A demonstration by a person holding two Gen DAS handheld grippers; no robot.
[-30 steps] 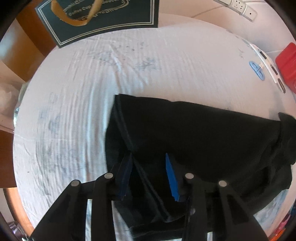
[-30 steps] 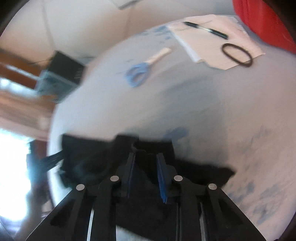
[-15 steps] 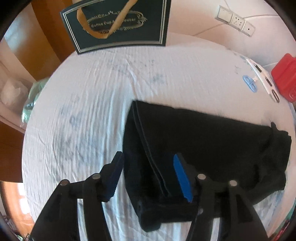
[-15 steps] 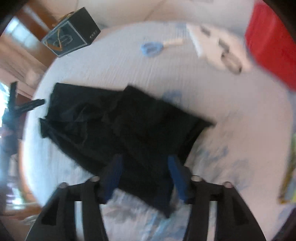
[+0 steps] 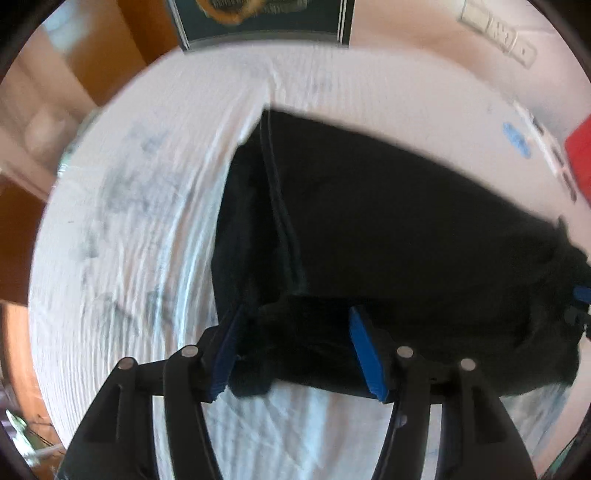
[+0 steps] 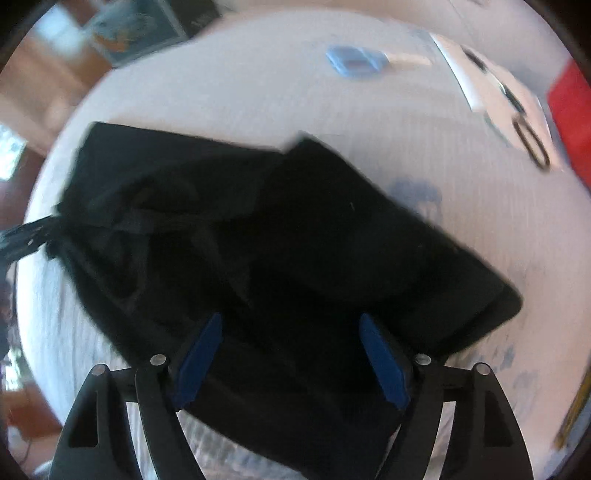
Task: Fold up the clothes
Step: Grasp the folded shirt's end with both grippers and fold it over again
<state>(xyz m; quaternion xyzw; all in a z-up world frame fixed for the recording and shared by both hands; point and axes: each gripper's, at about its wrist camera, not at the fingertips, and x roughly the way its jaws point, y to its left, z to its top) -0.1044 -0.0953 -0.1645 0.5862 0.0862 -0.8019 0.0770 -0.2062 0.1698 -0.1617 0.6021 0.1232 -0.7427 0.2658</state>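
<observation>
We find black garment [image 5: 388, 229] lying doubled on white cloth [image 5: 129, 221]; left gripper [image 5: 295, 347] and right gripper [image 6: 291, 354] both spread wide astride near hem, positioned to pinch, gripping nothing.

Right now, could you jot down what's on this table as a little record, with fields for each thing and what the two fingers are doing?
Garment: black garment, partly folded, lying on the table
Surface: round table under a white cloth with faint blue marks
Left gripper: fingers spread wide, astride the garment's near corner
Right gripper: fingers spread wide over the garment's near edge
Far side: dark gift bag at the table's far edge
Right side: blue-handled scissors, white papers, red object
</observation>
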